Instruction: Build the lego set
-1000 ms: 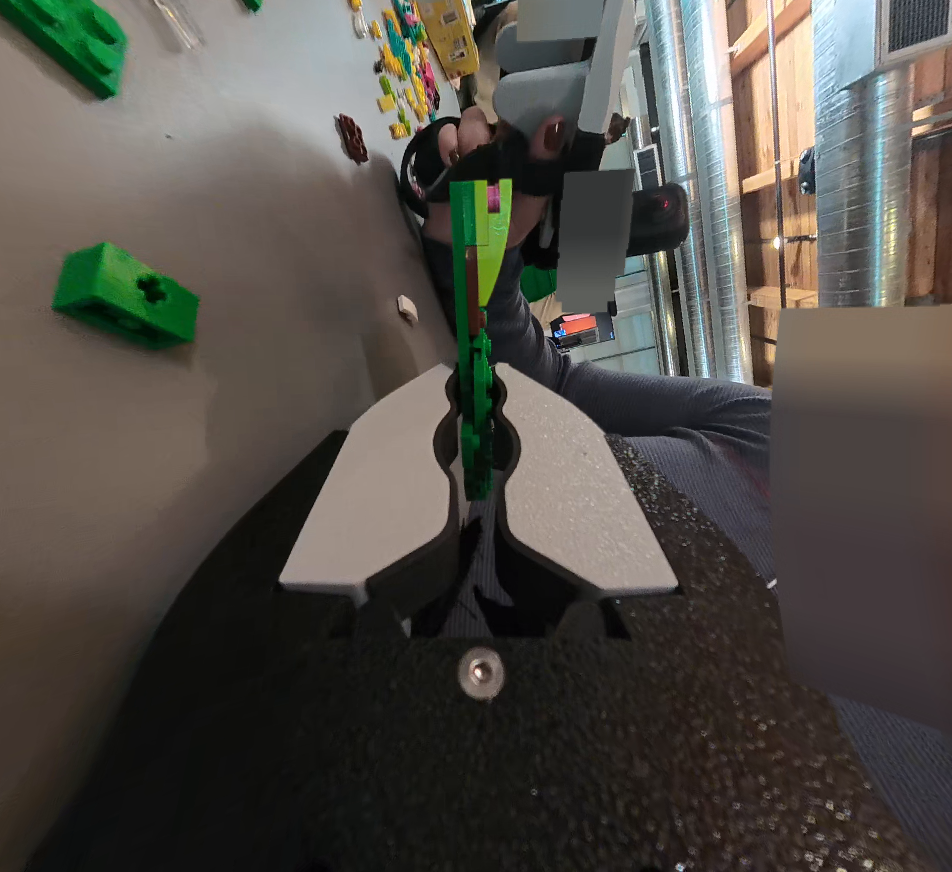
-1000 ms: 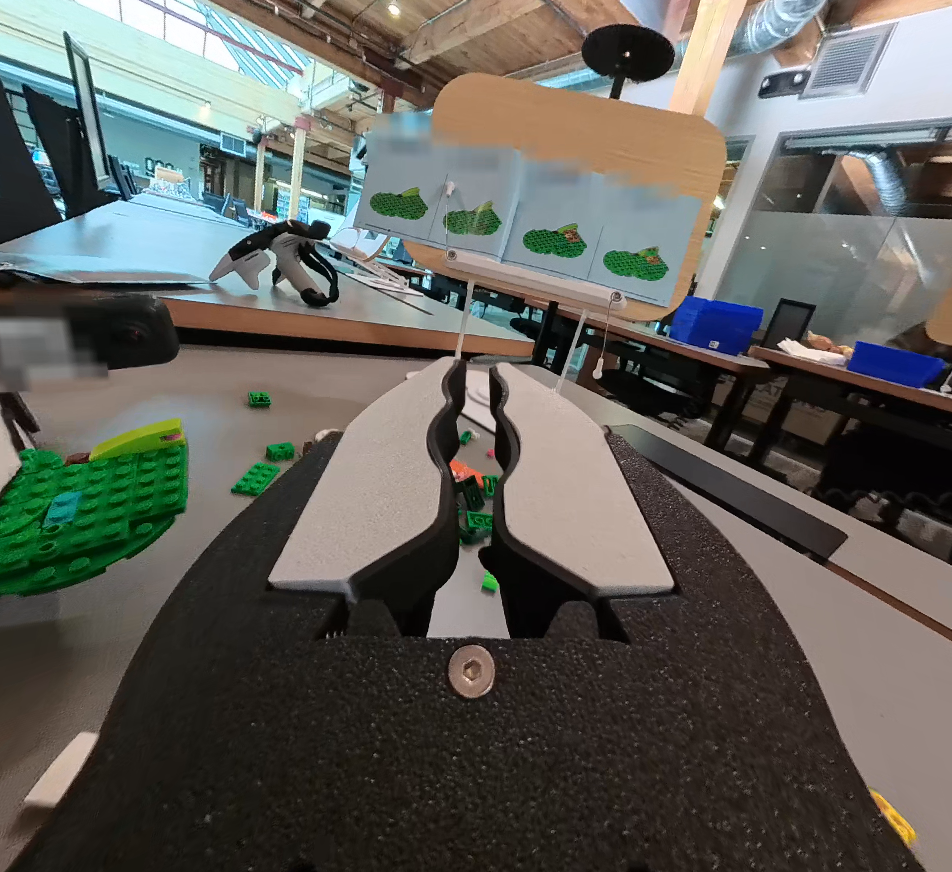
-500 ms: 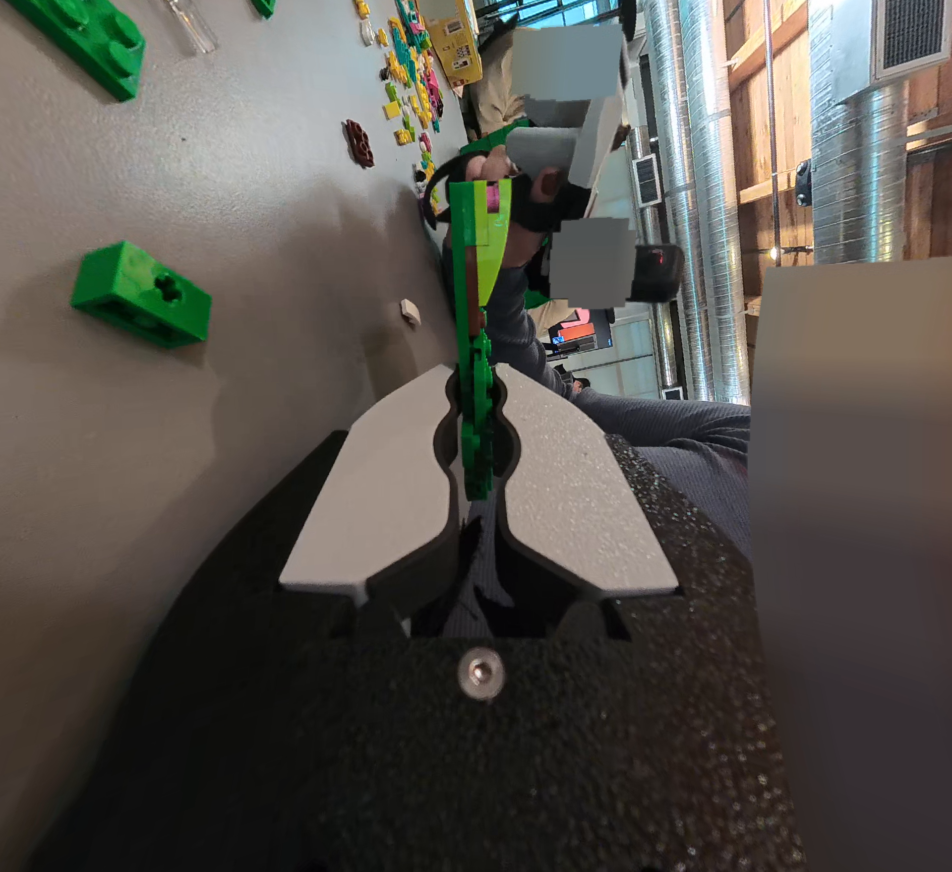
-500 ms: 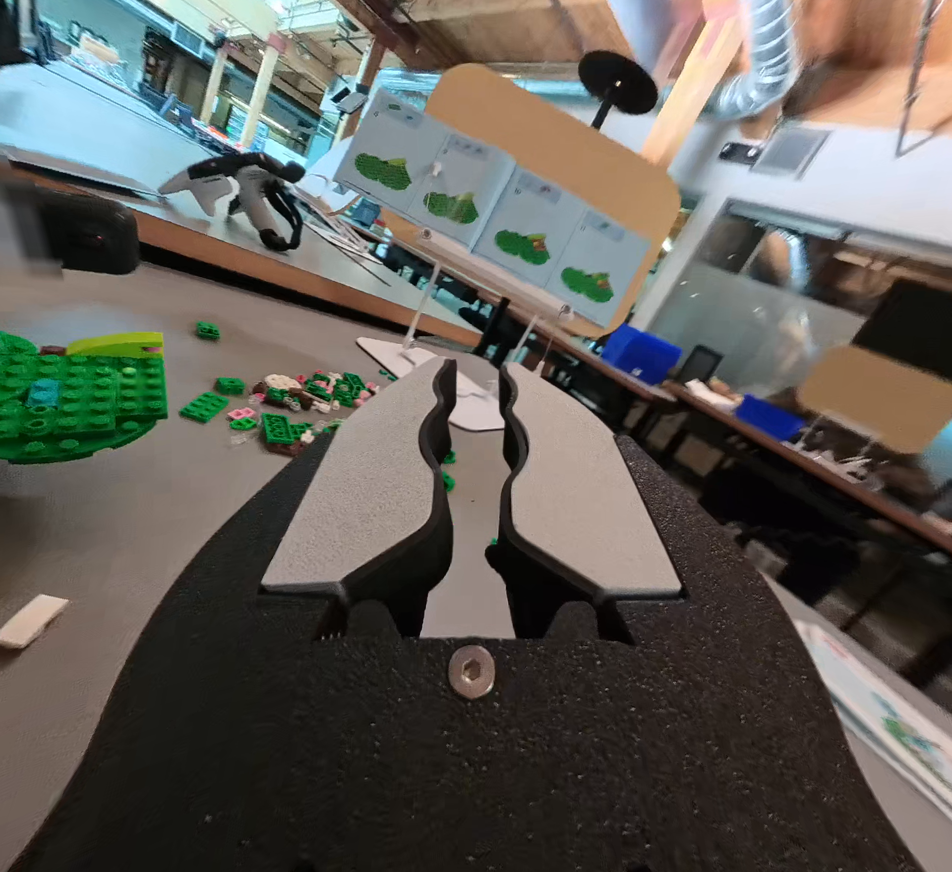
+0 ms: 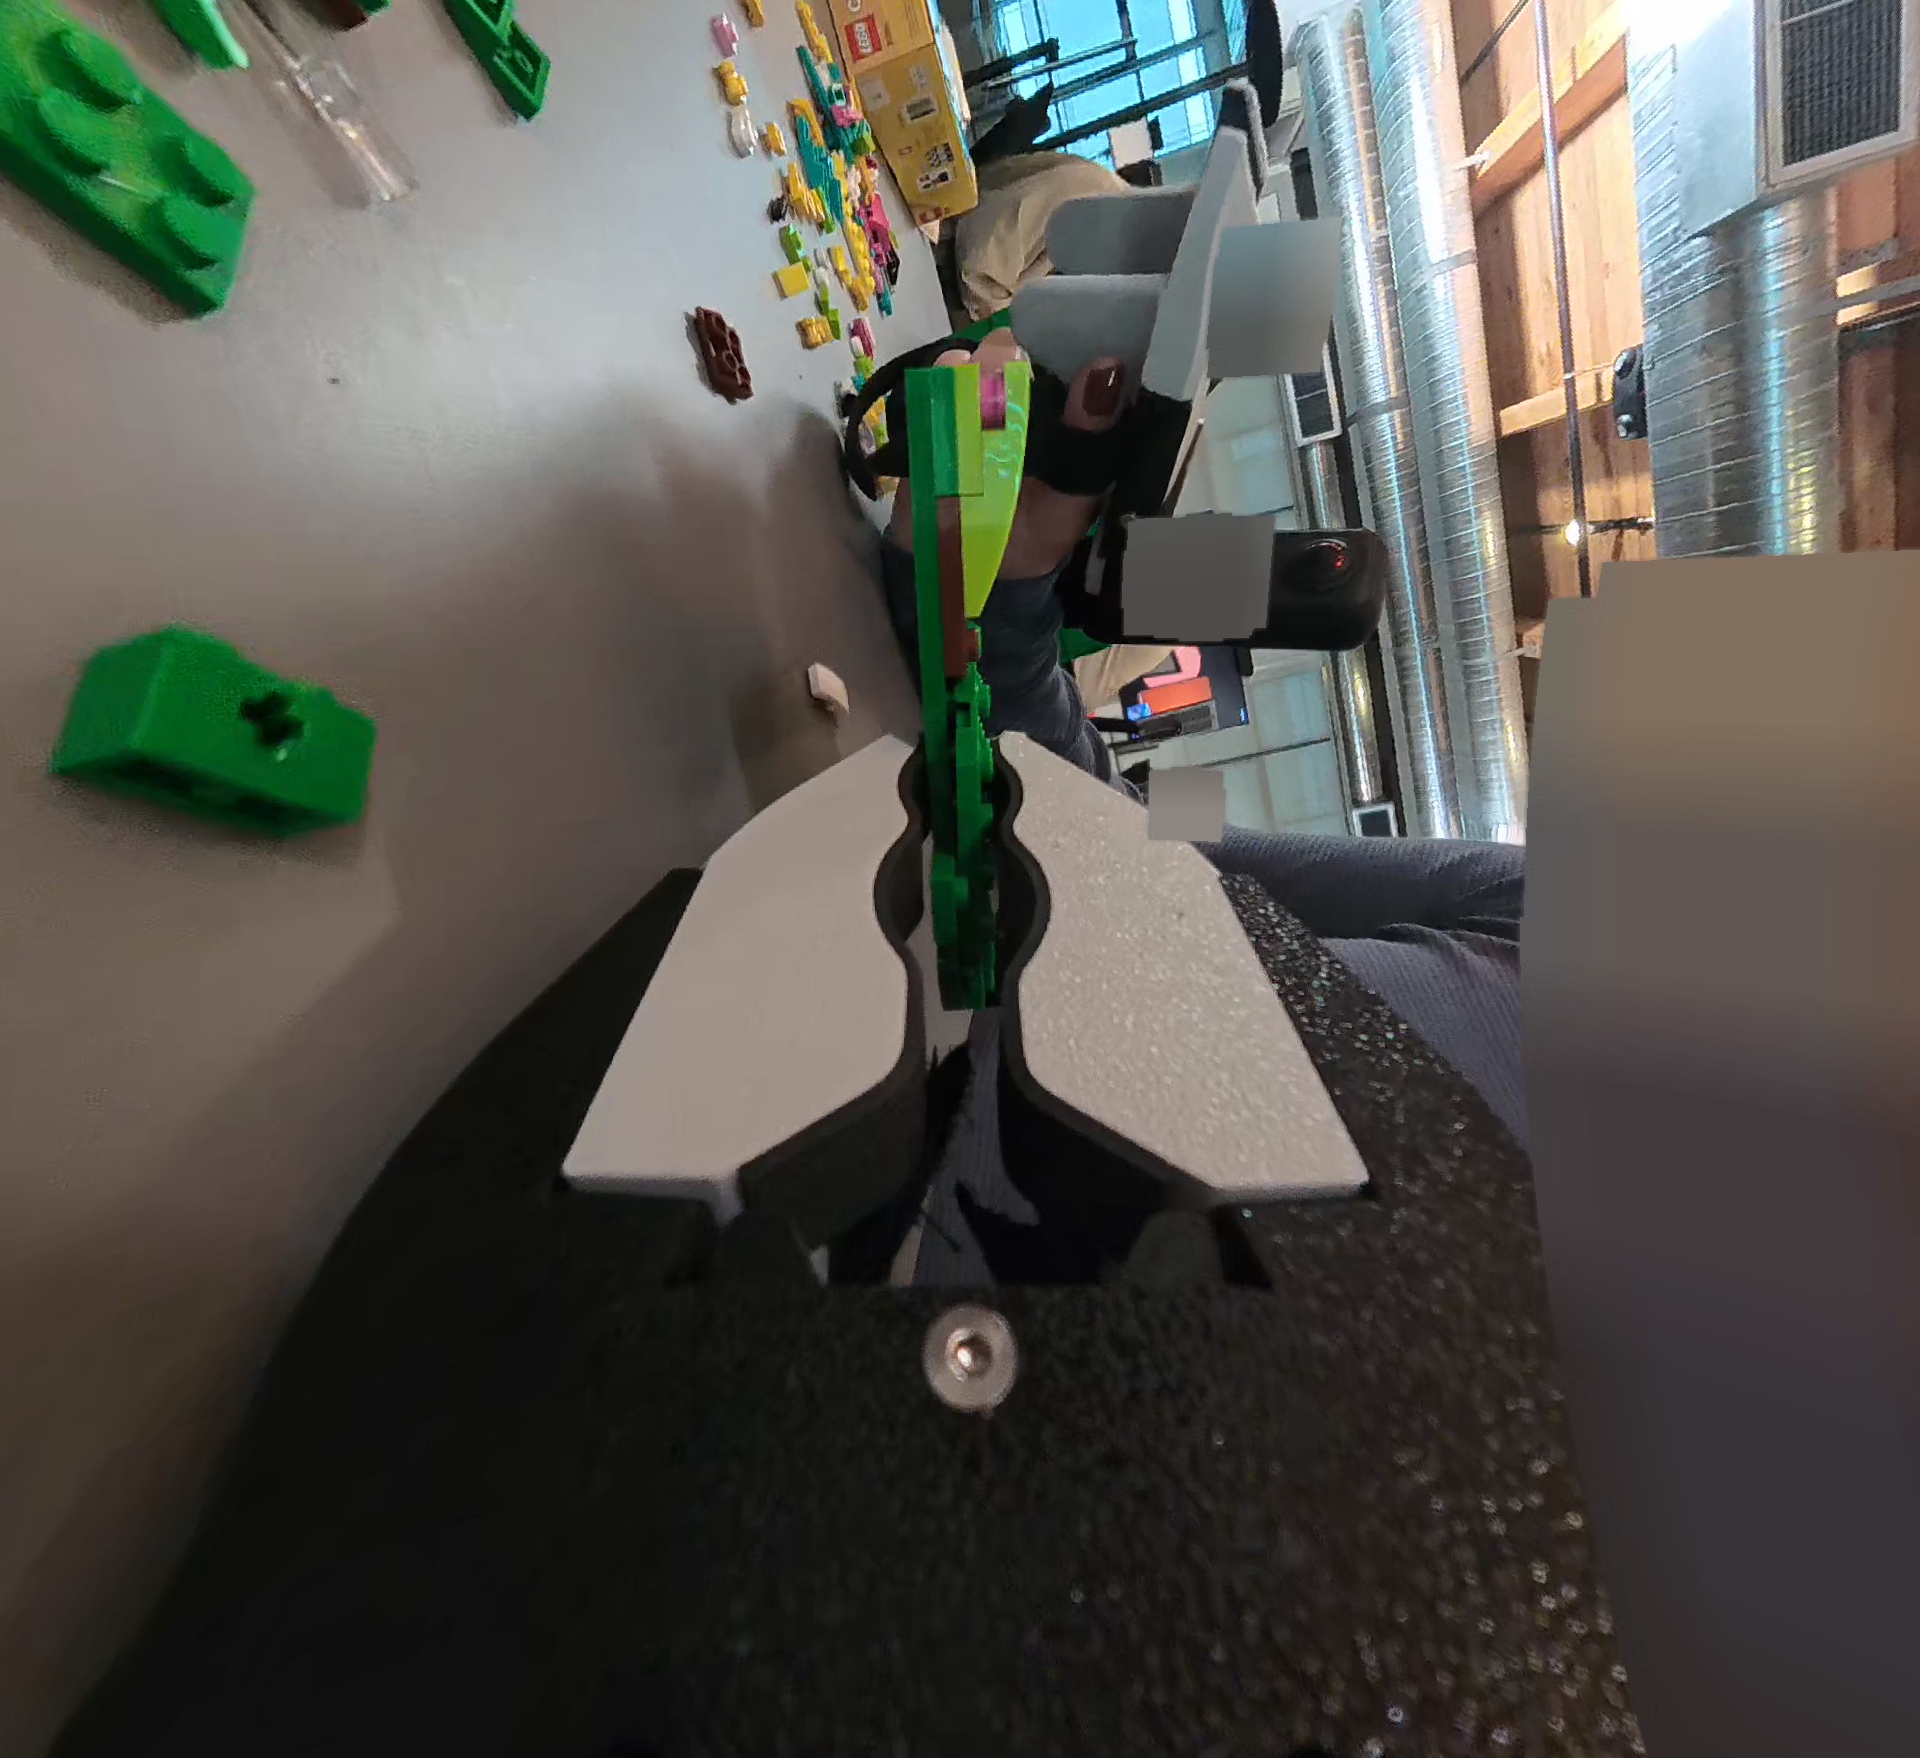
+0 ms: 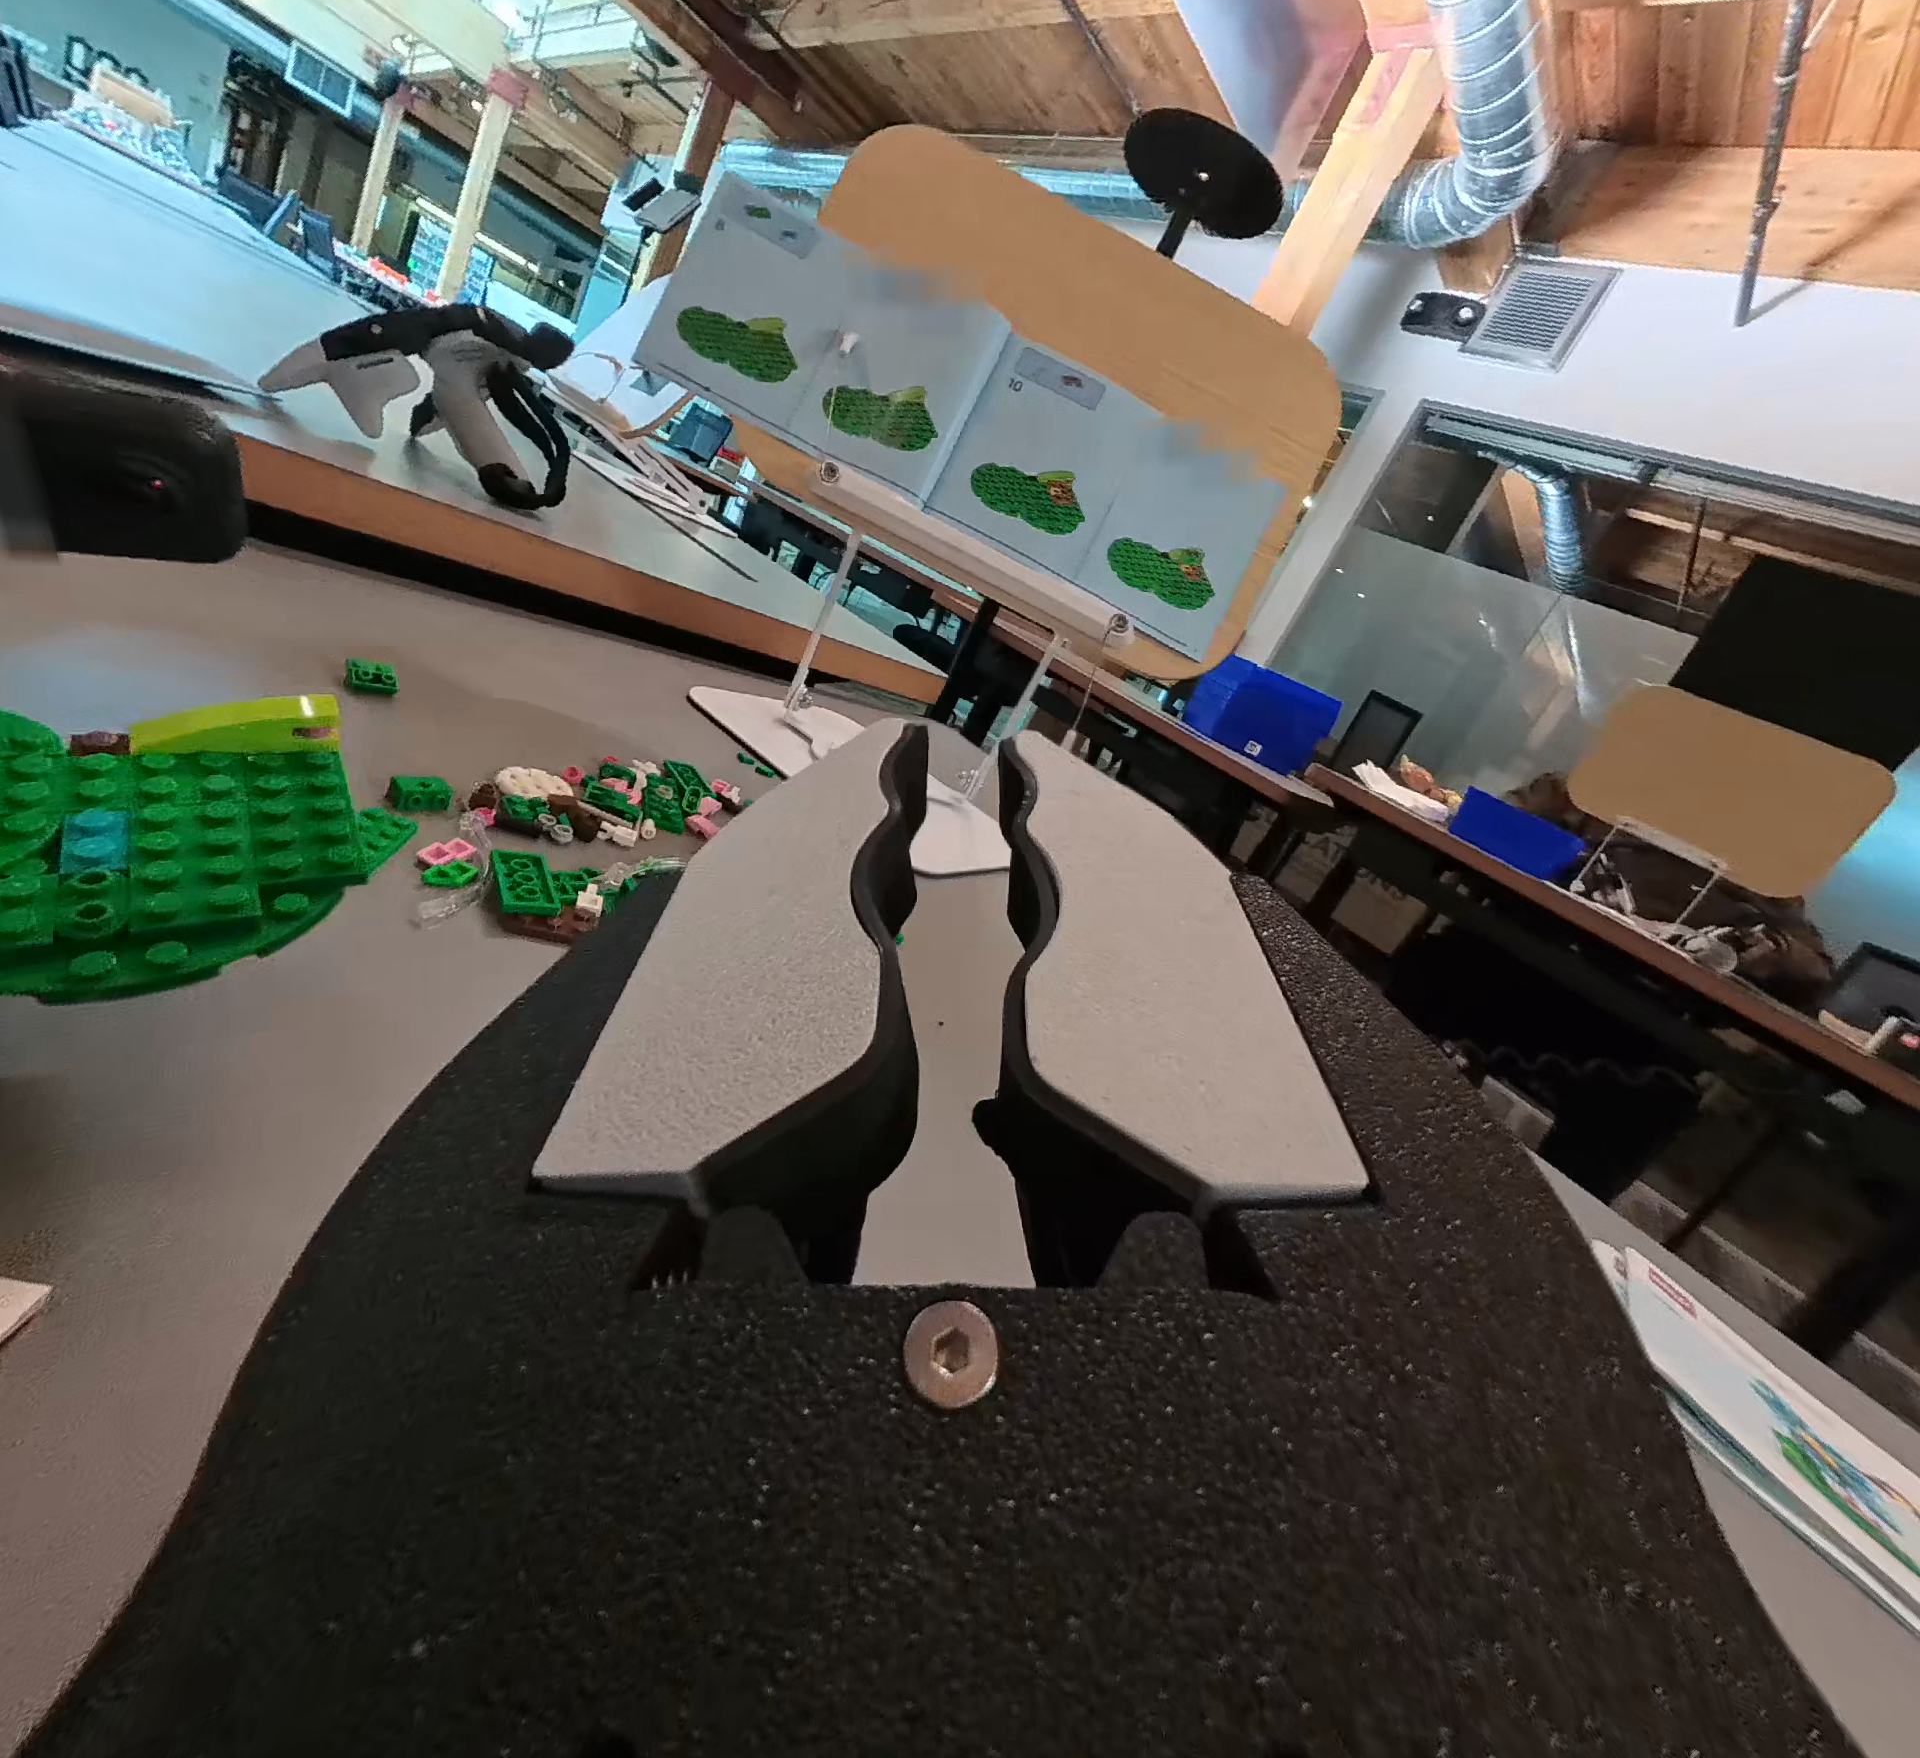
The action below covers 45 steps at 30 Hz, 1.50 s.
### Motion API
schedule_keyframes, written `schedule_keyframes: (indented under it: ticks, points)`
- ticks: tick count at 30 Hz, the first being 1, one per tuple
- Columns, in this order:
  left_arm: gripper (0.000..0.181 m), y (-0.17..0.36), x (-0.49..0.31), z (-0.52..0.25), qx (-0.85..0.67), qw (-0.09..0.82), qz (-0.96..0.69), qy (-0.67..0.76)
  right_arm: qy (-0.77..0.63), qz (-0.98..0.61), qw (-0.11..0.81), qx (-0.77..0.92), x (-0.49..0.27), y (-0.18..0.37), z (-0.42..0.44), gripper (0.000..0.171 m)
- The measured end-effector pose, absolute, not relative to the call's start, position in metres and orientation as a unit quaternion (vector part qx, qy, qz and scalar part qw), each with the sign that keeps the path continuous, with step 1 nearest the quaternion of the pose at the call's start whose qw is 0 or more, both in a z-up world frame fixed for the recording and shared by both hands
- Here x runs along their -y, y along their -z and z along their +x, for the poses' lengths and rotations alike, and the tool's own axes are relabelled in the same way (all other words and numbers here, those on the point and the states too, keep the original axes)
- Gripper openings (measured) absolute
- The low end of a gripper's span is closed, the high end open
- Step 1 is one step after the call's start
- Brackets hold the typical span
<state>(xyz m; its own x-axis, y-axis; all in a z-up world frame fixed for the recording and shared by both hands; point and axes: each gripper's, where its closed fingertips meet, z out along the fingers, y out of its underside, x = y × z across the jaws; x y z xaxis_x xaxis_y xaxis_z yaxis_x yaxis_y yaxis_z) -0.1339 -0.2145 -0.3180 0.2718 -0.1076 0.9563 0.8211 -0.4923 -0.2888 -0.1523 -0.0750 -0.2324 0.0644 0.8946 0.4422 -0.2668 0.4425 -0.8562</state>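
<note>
Grey tabletop [image 6: 208, 1137] strewn with loose plastic bricks, workshop behind.
At far left the left gripper [image 5: 961, 763] clamps the flat green studded lego plate assembly [image 6: 156, 867] by its edge, above the table; a small-brick pile [image 6: 582, 825] lies between; the right gripper [image 6: 961, 763] hovers narrowly parted, empty.

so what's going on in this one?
A person is building a Lego set with two handheld tools. The left tool is clamped on the edge of the flat green studded Lego base with a lime slope piece, holding it off the grey table. The right tool is open and empty, pointing past the scattered pile of small green, pink and brown loose bricks toward the open instruction booklet on a stand.
</note>
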Motion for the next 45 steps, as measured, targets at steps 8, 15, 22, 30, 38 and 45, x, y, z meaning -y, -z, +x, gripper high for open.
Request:
schedule_keyframes:
  ticks: [8,15,22,30,38,45]
  points:
    - [0.008,0.314,0.186,-0.115,0.218,0.411,-0.689,0.555,-0.441,-0.294,0.656,0.537,0.081,0.235,-0.159,0.011]
    - [0.008,0.310,0.166,-0.096,0.162,0.382,-0.701,0.579,-0.457,-0.308,0.646,0.529,0.077,0.235,-0.162,0.011]
    - [0.008,0.314,0.153,-0.116,0.160,0.385,-0.723,0.551,-0.468,-0.319,0.643,0.516,0.072,0.233,-0.159,0.010]
    - [0.008,0.322,0.149,-0.123,0.176,0.366,-0.719,0.564,-0.475,-0.323,0.637,0.514,0.072,0.233,-0.154,0.010]
    - [0.008,0.320,0.150,-0.124,0.177,0.370,-0.710,0.573,-0.484,-0.322,0.625,0.522,0.078,0.235,-0.155,0.009]
    - [0.008,0.315,0.152,-0.126,0.184,0.375,-0.692,0.589,-0.488,-0.317,0.616,0.531,0.081,0.237,-0.156,0.009]
